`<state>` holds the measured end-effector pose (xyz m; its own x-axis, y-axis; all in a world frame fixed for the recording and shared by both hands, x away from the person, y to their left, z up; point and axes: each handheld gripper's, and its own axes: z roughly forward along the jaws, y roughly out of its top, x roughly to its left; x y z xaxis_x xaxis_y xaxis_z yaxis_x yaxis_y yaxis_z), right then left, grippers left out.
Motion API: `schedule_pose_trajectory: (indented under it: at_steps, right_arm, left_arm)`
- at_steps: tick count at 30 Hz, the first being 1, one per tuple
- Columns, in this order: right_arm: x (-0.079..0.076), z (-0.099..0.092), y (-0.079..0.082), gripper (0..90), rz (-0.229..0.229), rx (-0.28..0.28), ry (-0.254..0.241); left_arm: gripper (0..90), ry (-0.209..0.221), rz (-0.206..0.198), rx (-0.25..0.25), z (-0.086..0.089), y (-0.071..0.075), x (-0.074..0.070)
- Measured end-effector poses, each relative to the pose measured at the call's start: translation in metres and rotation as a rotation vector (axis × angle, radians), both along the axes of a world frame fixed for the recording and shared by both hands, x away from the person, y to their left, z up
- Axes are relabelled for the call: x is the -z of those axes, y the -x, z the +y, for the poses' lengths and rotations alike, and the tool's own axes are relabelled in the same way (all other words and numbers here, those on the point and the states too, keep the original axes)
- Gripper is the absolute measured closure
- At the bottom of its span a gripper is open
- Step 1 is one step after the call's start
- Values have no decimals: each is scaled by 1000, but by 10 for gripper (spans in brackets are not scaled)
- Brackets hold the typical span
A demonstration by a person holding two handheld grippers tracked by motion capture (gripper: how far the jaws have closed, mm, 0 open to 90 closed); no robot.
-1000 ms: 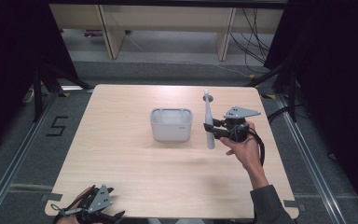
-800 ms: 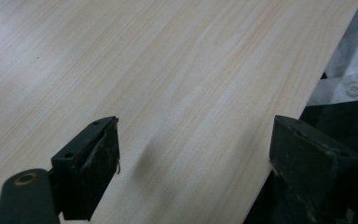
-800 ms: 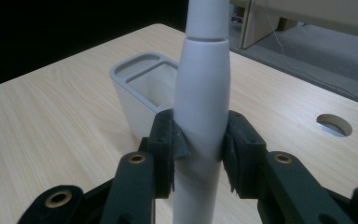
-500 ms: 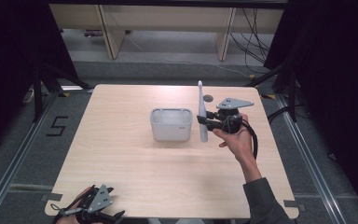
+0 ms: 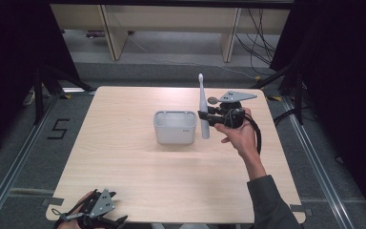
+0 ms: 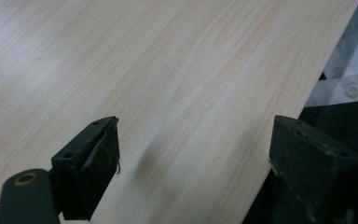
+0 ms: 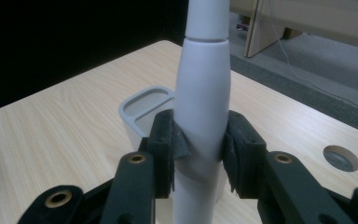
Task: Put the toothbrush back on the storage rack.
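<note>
Because the right gripper's jaws clamp it at the thick part of its body, the toothbrush stands nearly upright and can be steered end-first toward the holder.

Toothbrush: a white plastic electric toothbrush (image 5: 202, 112) with a slim neck and small brush head on top; it hangs in the air just to the right of the holder, its lower end near the table, apparently off the surface.

Holder: a light grey rectangular plastic holder with rounded corners and an open top (image 5: 174, 127), standing near the middle of the table; a divider inside seems to split it into compartments.

Why held so: gripping the body low down keeps the long neck clear above and the base free below, which suits lowering it into the holder's opening.

Right gripper (image 7: 199, 150): pads pressed on both sides of the white body, closed firmly on it; it points level toward the holder.

Right hand (image 5: 238, 136): raised over the right half of the pale wooden table (image 5: 138, 181), forearm reaching in from the near right edge.

Left gripper (image 5: 97, 212): rests at the near left corner of the table, well apart from the work; its jaws stand wide apart with nothing between them.
</note>
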<state>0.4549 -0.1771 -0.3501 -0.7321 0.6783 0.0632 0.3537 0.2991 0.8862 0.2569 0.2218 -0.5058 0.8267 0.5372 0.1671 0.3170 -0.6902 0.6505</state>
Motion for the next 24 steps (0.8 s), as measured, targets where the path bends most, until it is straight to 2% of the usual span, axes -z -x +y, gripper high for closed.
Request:
schedule_pose_trajectory:
  at_steps: [1, 5, 11, 13, 14, 16, 17, 18, 19, 21, 24]
  right_arm:
    - [-1, 0, -2, 667, -29, 1, 16]
    - [-7, 6, -7, 667, -15, 1, 2]
    - [-15, 14, -12, 667, -18, -1, 12]
    - [-16, 17, -14, 667, -31, 6, 1]
    - [-19, 18, -17, 667, -39, 4, 10]
    - [-21, 20, -18, 667, -27, 2, 11]
    - [-22, 24, -22, 667, -48, 12, 10]
    - [-22, 24, -22, 667, -48, 12, 10]
    - [-22, 25, -22, 667, -36, 12, 5]
    - [-22, 28, -25, 667, -18, 4, -2]
    - [-22, 32, -31, 667, -24, 13, 5]
  left_arm:
    - [159, 2, -3, -1, 0, 0, 0]
    - [159, -3, 1, 4, 0, 0, 0]
    - [159, -2, 0, 4, 0, 0, 0]
    - [159, 8, -6, -1, 0, 0, -1]
    - [159, 3, -7, -1, 0, 0, -1]
    - [159, -2, -7, 3, 0, 1, -1]
    - [159, -10, -4, 12, 0, 0, -1]
    - [158, -10, -4, 12, 0, 0, -1]
    - [158, 8, -9, -1, -1, 1, -1]
    - [159, -1, -4, 11, 0, 1, -1]
    - [159, 5, -6, 4, 0, 1, -1]
